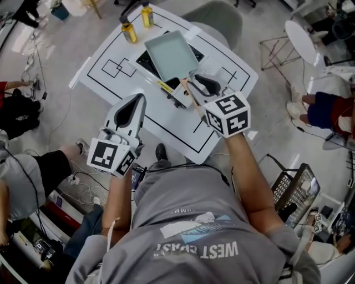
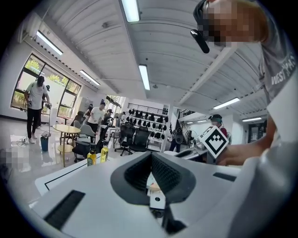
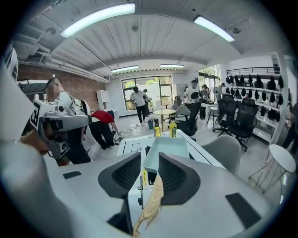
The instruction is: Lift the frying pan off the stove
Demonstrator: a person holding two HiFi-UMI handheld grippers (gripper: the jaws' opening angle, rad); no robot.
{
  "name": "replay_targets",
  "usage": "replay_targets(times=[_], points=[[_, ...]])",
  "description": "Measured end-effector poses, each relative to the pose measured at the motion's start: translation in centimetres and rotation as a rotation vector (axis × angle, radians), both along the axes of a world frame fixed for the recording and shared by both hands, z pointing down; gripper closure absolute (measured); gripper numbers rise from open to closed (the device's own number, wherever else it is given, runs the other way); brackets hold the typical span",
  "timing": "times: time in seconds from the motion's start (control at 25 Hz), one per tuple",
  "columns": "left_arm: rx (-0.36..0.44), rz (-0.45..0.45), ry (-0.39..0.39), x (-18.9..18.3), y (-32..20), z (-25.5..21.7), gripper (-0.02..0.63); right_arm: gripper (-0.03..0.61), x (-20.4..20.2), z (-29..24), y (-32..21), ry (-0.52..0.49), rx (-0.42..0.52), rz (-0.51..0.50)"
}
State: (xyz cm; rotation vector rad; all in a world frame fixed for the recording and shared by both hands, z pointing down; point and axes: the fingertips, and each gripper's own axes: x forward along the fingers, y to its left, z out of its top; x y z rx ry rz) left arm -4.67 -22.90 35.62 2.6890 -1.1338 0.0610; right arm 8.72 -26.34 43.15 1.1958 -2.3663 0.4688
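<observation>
A pale green square frying pan (image 1: 171, 54) (image 3: 165, 148) sits on the black stove (image 1: 145, 61) on the white table (image 1: 111, 50). Its wooden handle (image 1: 191, 95) (image 3: 151, 204) points toward me. My right gripper (image 1: 195, 83) (image 3: 149, 158) straddles that handle. The jaws stand apart: the handle lies close along the right pad, and a gap shows on the left side. My left gripper (image 1: 140, 99) (image 2: 151, 155) hovers over the table's near left part, apart from the stove. Its jaws are together with nothing in them.
Two yellow bottles (image 1: 128, 32) (image 1: 147, 15) stand at the table's far corner behind the pan. A grey chair (image 1: 219, 19) is beyond the table. A wire basket (image 1: 294, 191) is on the floor at my right. People stand and sit around the room.
</observation>
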Motion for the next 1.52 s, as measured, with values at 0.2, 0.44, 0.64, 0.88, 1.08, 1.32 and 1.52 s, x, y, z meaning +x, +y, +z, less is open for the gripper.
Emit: replay_targets(times=[0.2, 0.44, 0.64, 0.88, 1.08, 1.32, 1.52], points=[[-0.02, -0.038, 0.006, -1.0, 0.2, 0.9, 0.618, 0.378, -0.1, 3.7, -0.3, 0.026, -0.096, -0.021], [-0.04, -0.079, 0.013, -2.0, 0.3, 2.1, 0.617, 0.282, 0.1, 8.0, -0.9, 0.062, -0.21, -0.038], [-0.054, -0.107, 0.02, -2.7, 0.3, 2.9, 0.618, 0.254, 0.2, 10.7, -1.7, 0.081, -0.296, -0.051], [-0.064, -0.138, 0.028, -3.7, 0.2, 3.4, 0.618, 0.236, -0.1, 12.9, -2.3, 0.095, -0.401, -0.073], [-0.068, -0.155, 0.037, -4.4, 0.0, 3.8, 0.618, 0.233, -0.5, 14.4, -2.7, 0.084, -0.471, -0.08], [-0.069, -0.169, 0.05, -5.2, -0.1, 3.9, 0.618, 0.233, -0.9, 16.0, -3.0, 0.055, -0.552, -0.071], [-0.068, -0.177, 0.057, -5.8, -0.2, 4.0, 0.618, 0.283, -1.2, 17.0, -3.3, 0.034, -0.592, -0.06]])
